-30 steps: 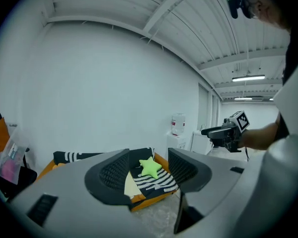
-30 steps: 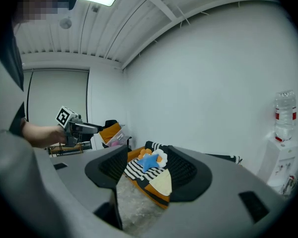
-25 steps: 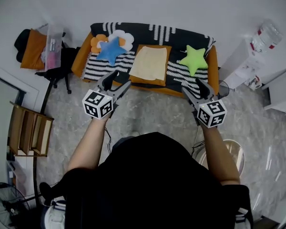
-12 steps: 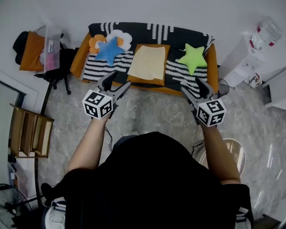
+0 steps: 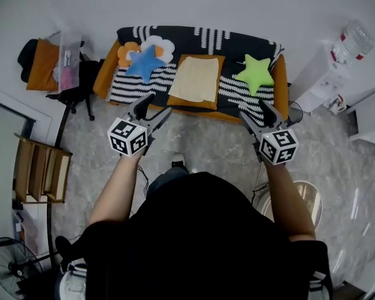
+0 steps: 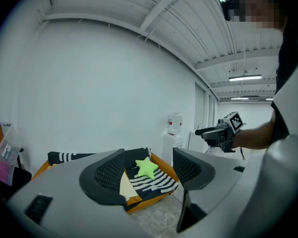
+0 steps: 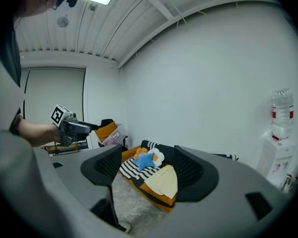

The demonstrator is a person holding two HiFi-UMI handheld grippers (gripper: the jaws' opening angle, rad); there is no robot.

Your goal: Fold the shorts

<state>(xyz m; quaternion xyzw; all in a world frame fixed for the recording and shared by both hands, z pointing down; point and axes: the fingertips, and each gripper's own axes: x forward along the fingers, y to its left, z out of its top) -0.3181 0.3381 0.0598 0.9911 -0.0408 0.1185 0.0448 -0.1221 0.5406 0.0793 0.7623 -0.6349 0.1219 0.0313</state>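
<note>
pale yellow cloth shorts flat on the orange sofa, long axis 12-to-6, at 1 o'clock of the left gripper (seemingly the nearer) and 11 o'clock of the right gripper; both empty, jaws spread, the right's just opening.

White wall; grey floor; wooden shelf, perhaps.

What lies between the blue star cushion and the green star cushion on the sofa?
The pale yellow fabric shorts, lying flat; the head view shows it.
</note>
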